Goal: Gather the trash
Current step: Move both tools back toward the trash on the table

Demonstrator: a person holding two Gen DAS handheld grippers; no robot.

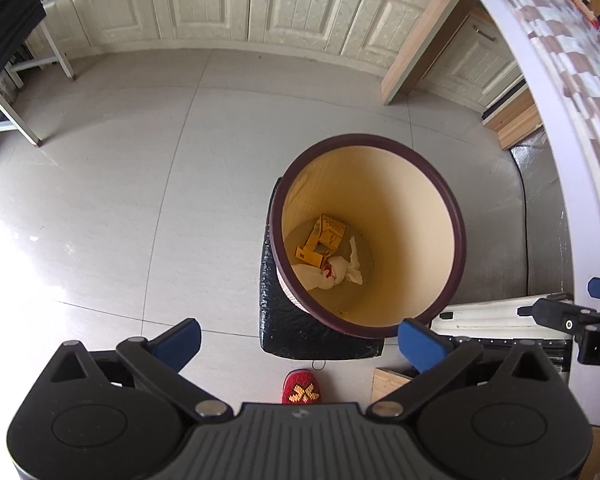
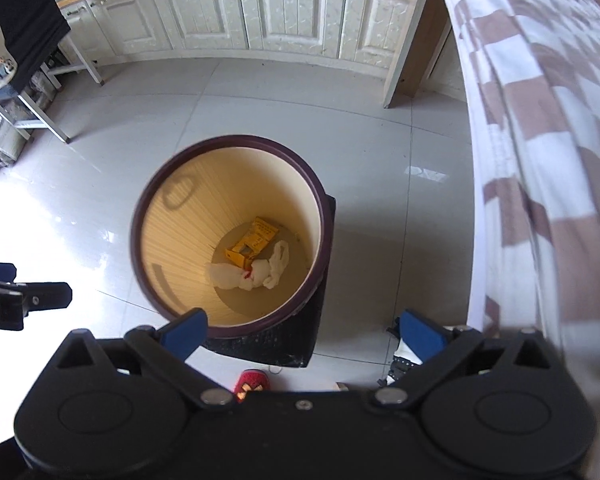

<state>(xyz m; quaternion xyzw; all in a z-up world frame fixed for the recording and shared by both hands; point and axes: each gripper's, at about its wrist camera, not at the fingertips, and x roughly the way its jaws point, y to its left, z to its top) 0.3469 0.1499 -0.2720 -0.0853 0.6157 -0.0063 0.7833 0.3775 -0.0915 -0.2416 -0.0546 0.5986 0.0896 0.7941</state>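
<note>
A round bin with a dark maroon rim [image 1: 458,216] [image 2: 138,216] and cream inside stands on a black block on the tiled floor. At its bottom lie a yellow torn carton [image 1: 326,234] [image 2: 258,236] and crumpled white tissue [image 1: 332,276] [image 2: 256,270]. My left gripper [image 1: 300,342] hangs open above the bin's near edge, nothing between its blue fingers. My right gripper [image 2: 304,332] is also open and empty, above the bin's near right side. Each gripper shows at the edge of the other's view: the right gripper [image 1: 572,312] and the left gripper [image 2: 4,300].
A table with a brown-and-white checked cloth [image 1: 572,80] [image 2: 540,120] rises on the right. Cream cabinets [image 1: 260,4] [image 2: 260,8] line the far wall. A white-legged stand [image 1: 16,120] [image 2: 40,120] is at the left. A red slipper [image 1: 302,388] [image 2: 252,382] is on the floor just below the bin.
</note>
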